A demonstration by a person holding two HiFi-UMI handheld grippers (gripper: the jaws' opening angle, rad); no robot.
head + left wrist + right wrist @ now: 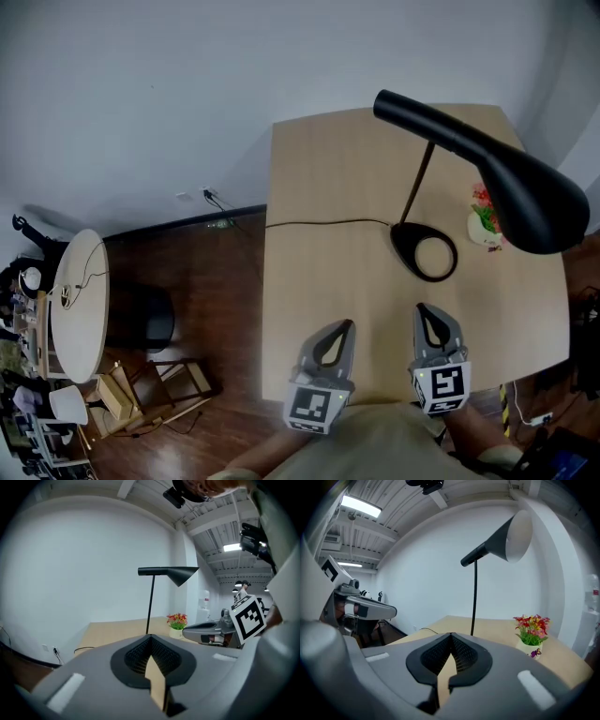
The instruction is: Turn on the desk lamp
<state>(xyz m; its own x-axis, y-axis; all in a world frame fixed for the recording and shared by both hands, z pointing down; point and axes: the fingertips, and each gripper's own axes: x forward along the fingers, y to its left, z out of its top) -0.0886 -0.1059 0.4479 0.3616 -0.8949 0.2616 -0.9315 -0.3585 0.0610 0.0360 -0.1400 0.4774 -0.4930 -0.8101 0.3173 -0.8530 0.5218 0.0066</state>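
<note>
The light wooden bench [328, 281] is filling the middle of the head view, and it is standing against a pale wall. Beside it, well apart at the left, a smaller round table [80, 300] is standing on the dark wooden floor [187, 262].

The black desk lamp [487, 155] is standing on the far right part of the bench. Its flat ring-shaped base [424, 248] is resting on the wood, a thin pole is rising from it, and the long cone shade [530, 192] is reaching out to the right above the bench. Whether the lamp is lit, I cannot tell.

The left gripper [347, 323] and the right gripper [420, 307] are hovering side by side over the near edge of the bench, apart from the lamp, and both are pointing toward it. In the left gripper view the fingers [136, 656] are meeting at their tips and are holding nothing. In the right gripper view the fingers [466, 656] are pressed together in the same way, also empty.

A small white pot with red flowers [484, 225] is sitting just to the right of the base, under the shade. A thin black cord [319, 223] is running from the base across the bench to its left edge.
</note>
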